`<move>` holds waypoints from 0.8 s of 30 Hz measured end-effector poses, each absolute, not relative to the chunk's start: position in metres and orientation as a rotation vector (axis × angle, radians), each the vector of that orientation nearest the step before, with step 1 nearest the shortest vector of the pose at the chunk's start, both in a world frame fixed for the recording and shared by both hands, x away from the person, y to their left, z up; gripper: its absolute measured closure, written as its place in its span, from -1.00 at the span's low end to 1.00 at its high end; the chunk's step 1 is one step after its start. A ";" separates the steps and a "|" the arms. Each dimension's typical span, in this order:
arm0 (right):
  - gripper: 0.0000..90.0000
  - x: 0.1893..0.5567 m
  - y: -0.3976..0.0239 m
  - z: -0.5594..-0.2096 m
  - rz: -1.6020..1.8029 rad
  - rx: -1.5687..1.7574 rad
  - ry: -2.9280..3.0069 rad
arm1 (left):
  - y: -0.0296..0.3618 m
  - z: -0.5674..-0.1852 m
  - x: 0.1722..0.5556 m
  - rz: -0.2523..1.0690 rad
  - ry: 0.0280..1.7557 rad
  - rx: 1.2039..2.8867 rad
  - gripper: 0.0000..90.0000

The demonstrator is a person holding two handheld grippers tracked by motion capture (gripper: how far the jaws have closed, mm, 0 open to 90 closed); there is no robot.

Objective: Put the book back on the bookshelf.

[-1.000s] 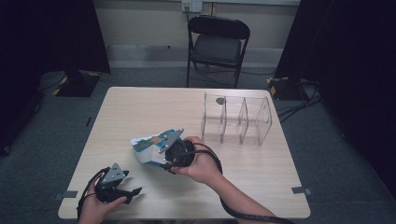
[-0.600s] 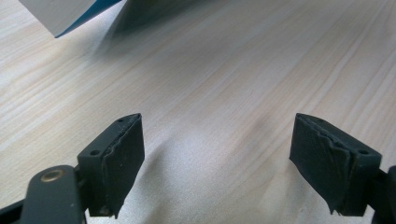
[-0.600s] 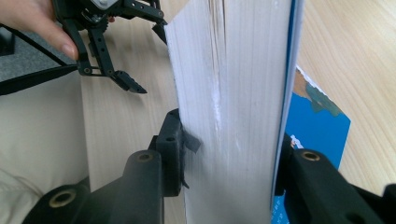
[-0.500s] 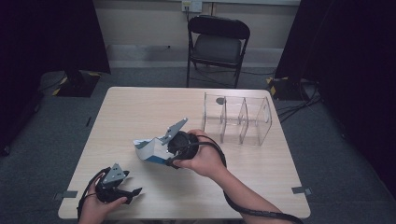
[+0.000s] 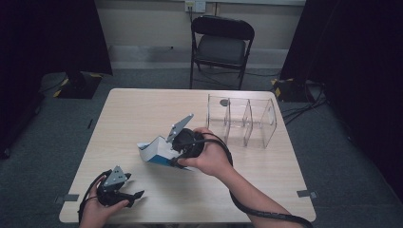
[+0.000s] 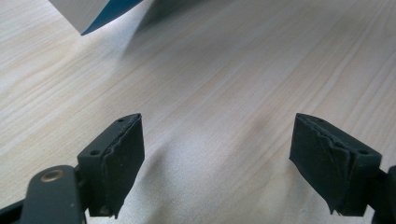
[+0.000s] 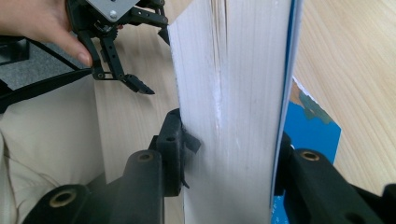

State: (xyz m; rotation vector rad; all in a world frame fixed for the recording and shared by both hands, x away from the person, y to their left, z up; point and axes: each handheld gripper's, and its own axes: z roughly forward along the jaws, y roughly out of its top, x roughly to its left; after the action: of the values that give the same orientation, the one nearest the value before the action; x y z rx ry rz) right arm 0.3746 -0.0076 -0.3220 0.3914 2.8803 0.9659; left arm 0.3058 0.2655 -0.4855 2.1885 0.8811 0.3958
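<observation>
Dark curtains hang on both sides of the room, and one black folding chair point(image 5: 222, 42) stands behind a single pale wood-grain worktop point(image 5: 142, 109). On it I count one clear plastic organiser point(image 5: 242, 121), its thin see-through walls dividing it into three compartments, with a small dark round thing point(image 5: 225, 102) in the far left one; I can't tell what it is.

Two tools are in hand. The right tool point(image 5: 177, 151) is clamped on a white and blue box point(image 5: 154, 151), which sits near the middle of the worktop, tilted and lifted; I cannot tell whether an edge touches the wood. In the right gripper view the box point(image 7: 233, 93) is smooth white card with a scuffed crease and a blue side, pinched between two black rubbery pads.

The left tool point(image 5: 130, 197) rests near the front left corner, well apart from the box, its jaws moderately apart with only bare worktop point(image 6: 210, 93) between the ridged pads.
</observation>
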 end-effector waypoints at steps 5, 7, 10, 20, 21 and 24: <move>0.36 0.373 -0.010 -0.314 0.956 0.400 2.905 | 0.266 -0.486 0.307 0.389 0.884 2.186 -0.61; 0.35 0.374 -0.012 -0.311 0.974 0.398 2.907 | 0.267 -0.486 0.308 0.393 0.875 2.198 -0.61; 0.35 0.375 -0.012 -0.310 0.976 0.393 2.902 | 0.266 -0.487 0.307 0.391 0.886 2.194 -0.61; 0.36 0.374 -0.012 -0.306 0.961 0.408 2.929 | 0.267 -0.487 0.308 0.387 0.883 2.189 -0.61; 0.36 0.373 -0.013 -0.303 0.960 0.403 2.934 | 0.267 -0.487 0.308 0.387 0.883 2.187 -0.61; 0.35 0.372 -0.018 -0.295 0.969 0.392 2.943 | 0.267 -0.486 0.308 0.392 0.881 2.193 -0.61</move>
State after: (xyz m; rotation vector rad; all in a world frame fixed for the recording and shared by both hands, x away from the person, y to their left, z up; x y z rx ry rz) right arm 0.3716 -0.0176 -0.2946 0.3925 2.9430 0.9693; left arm 0.3082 0.2674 -0.4860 2.1925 0.8814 0.3918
